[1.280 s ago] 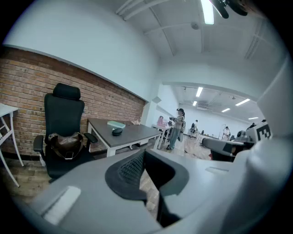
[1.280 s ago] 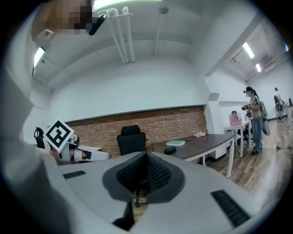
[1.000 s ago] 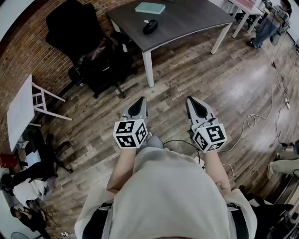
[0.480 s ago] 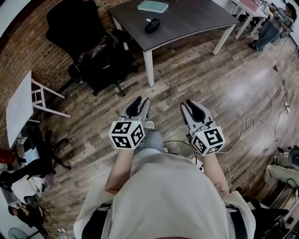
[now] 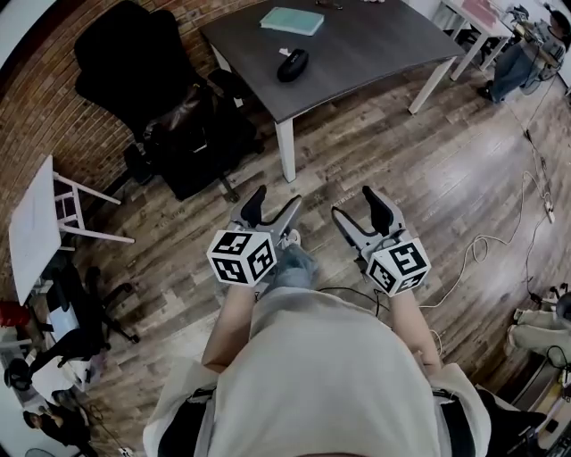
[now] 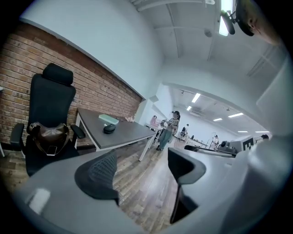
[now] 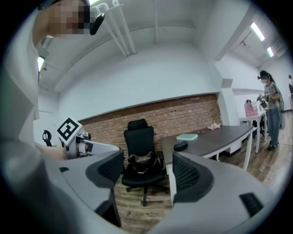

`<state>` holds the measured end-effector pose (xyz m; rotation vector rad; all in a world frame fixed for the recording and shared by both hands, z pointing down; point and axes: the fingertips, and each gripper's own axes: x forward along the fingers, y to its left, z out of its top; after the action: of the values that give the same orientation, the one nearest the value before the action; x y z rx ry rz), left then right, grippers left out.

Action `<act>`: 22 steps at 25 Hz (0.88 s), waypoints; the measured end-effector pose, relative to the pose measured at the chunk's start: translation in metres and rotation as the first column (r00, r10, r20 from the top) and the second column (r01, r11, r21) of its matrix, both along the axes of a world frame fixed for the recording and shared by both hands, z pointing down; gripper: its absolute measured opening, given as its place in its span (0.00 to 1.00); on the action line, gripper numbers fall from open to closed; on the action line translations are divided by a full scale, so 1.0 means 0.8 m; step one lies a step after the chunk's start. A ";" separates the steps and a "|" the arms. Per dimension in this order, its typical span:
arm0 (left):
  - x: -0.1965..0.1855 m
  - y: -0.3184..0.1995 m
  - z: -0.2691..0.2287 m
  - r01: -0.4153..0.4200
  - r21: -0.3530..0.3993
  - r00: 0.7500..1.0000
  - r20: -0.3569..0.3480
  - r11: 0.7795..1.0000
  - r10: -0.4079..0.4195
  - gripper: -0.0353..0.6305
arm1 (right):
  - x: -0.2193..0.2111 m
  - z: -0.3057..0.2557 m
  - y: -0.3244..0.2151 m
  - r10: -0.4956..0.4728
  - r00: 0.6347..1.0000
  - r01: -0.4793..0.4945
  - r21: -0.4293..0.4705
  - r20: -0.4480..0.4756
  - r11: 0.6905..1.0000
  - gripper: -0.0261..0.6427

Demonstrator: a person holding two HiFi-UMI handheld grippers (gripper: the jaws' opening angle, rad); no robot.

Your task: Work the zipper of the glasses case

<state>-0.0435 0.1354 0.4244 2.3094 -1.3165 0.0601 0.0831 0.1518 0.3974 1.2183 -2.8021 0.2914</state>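
Dark grey laminate covers the worktop (image 5: 357, 45), which stands on white legs at the far side of the wooden floor (image 5: 446, 161); the black glasses case (image 5: 292, 64) lies flat on it, near the edge that faces the office chair (image 5: 134, 62); a teal notebook (image 5: 287, 18) lies a little farther back on the same surface, near the case but not touching it; whether the case's zipper is done up is too small to tell. The chair is black and high-backed, set against a red brick wall (image 5: 45, 98), with a brown bag (image 5: 183, 112) on its seat; a small white table (image 5: 31, 219) stands well to the left of it.

Both tools are held out over the floor in front of the person, well apart from the worktop and the case. The left hand-held gripper (image 5: 275, 203) has its jaws opening and already wide; its own view shows only floorboards between the ribbed pads, with the case far beyond them. The right hand-held gripper (image 5: 355, 207) is likewise opening, its jaws spread wide with nothing between them; past them its view takes in the chair with the bag, and the case on the worktop to the right. Neither tool touches anything; the two sit side by side, close but apart.
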 end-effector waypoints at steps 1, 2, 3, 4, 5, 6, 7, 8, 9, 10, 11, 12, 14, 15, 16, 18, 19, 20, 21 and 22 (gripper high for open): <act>-0.002 -0.016 0.001 -0.010 -0.009 1.000 -0.001 1.000 0.010 0.56 | -0.005 -0.002 -0.017 -0.001 1.000 0.001 -0.001 0.004 1.000 0.52; -0.004 -0.032 0.000 -0.021 -0.016 1.000 -0.002 1.000 0.021 0.56 | -0.011 -0.005 -0.034 -0.001 1.000 0.001 -0.001 0.006 1.000 0.53; -0.007 -0.049 -0.002 -0.032 -0.019 0.999 -0.003 0.999 0.032 0.56 | -0.017 -0.009 -0.052 0.002 1.000 -0.002 0.002 0.008 1.000 0.53; -0.011 -0.064 -0.004 -0.041 -0.020 0.999 -0.005 0.999 0.041 0.56 | -0.023 -0.014 -0.069 0.006 1.000 -0.006 0.007 0.009 1.000 0.53; -0.014 -0.080 -0.006 -0.049 -0.019 0.999 -0.008 0.999 0.049 0.56 | -0.028 -0.018 -0.085 0.010 1.000 -0.010 0.012 0.011 1.000 0.54; -0.018 -0.095 -0.009 -0.057 -0.018 0.998 -0.012 0.998 0.056 0.56 | -0.033 -0.022 -0.100 0.014 1.000 -0.015 0.016 0.013 1.000 0.54; -0.021 -0.109 -0.011 -0.064 -0.016 0.998 -0.016 0.998 0.064 0.56 | -0.037 -0.026 -0.116 0.018 1.000 -0.018 0.019 0.017 1.000 0.54; -0.024 -0.124 -0.014 -0.071 -0.014 0.997 -0.019 0.997 0.071 0.56 | -0.042 -0.029 -0.130 0.022 1.000 -0.023 0.020 0.022 1.000 0.54; -0.028 -0.139 -0.016 -0.077 -0.010 0.997 -0.019 0.997 0.077 0.56 | -0.046 -0.032 -0.145 0.027 0.999 -0.027 0.022 0.027 0.999 0.54; -0.032 -0.154 -0.018 -0.080 -0.005 0.997 -0.018 0.997 0.080 0.56 | -0.050 -0.035 -0.159 0.031 0.999 -0.032 0.023 0.030 0.999 0.54; -0.036 -0.170 -0.019 -0.082 -0.001 0.997 -0.017 0.997 0.082 0.56 | -0.054 -0.036 -0.174 0.035 0.999 -0.036 0.025 0.032 0.999 0.54; -0.040 -0.184 -0.020 -0.082 0.001 0.996 -0.017 0.997 0.082 0.56 | -0.058 -0.037 -0.188 0.039 0.999 -0.040 0.026 0.031 0.999 0.54; -0.048 -0.212 -0.020 -0.087 0.001 0.996 -0.020 0.996 0.087 0.56 | -0.065 -0.037 -0.213 0.047 0.998 -0.048 0.025 0.028 0.999 0.54; -0.052 -0.225 -0.019 -0.091 -0.001 0.996 -0.019 0.996 0.091 0.56 | -0.068 -0.036 -0.225 0.052 0.998 -0.053 0.022 0.029 0.998 0.54; -0.056 -0.238 -0.018 -0.095 -0.003 0.995 -0.018 0.995 0.095 0.56 | -0.071 -0.036 -0.237 0.057 0.998 -0.058 0.019 0.030 0.998 0.54; -0.065 -0.262 -0.016 -0.095 -0.008 0.995 -0.020 0.995 0.095 0.56 | -0.077 -0.034 -0.257 0.068 0.997 -0.069 0.011 0.032 0.998 0.54; -0.069 -0.273 -0.015 -0.094 -0.012 0.995 -0.024 0.996 0.093 0.56 | -0.079 -0.033 -0.265 0.075 0.997 -0.075 0.007 0.031 0.997 0.54; -0.072 -0.284 -0.012 -0.092 -0.017 0.995 -0.027 0.996 0.091 0.56 | -0.080 -0.032 -0.273 0.082 0.996 -0.082 0.003 0.029 0.997 0.54; -0.075 -0.294 -0.010 -0.091 -0.021 0.996 -0.028 0.996 0.090 0.56 | -0.080 -0.030 -0.279 0.089 0.996 -0.089 -0.001 0.026 0.996 0.54; -0.077 -0.305 -0.008 -0.091 -0.025 0.996 -0.026 0.996 0.090 0.56 | -0.080 -0.028 -0.285 0.095 0.995 -0.095 -0.006 0.022 0.995 0.54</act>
<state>-0.1047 -0.1084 0.4180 2.3394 -1.1916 0.0774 0.0194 -0.0761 0.3746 1.3588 -2.7648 0.3198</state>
